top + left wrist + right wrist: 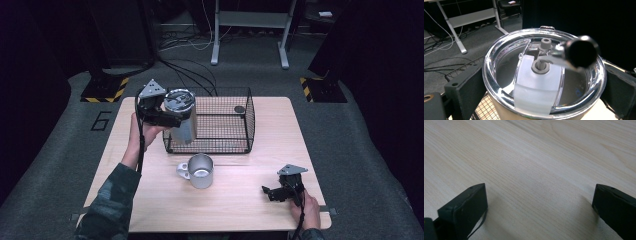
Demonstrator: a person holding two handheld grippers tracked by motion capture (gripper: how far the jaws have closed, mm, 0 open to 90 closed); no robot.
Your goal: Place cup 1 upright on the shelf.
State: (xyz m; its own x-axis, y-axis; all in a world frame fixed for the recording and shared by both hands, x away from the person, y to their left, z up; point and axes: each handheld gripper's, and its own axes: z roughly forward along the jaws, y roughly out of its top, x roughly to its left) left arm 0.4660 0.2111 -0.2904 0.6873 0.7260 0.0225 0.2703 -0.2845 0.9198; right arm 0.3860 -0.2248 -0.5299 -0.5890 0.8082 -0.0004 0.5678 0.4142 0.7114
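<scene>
Tumbler lifted at the basket's near-left corner, mug waiting on the bench

Nearest you, your right tool rests on the bench, jaws apart and empty. Ahead of it the metal mug stands untouched just before the wire basket. Farther on, your left tool is clamped on the lidded tumbler, held off the bench over that corner; the lift looks done, and lowering it in, then likely the mug, remains.
</scene>
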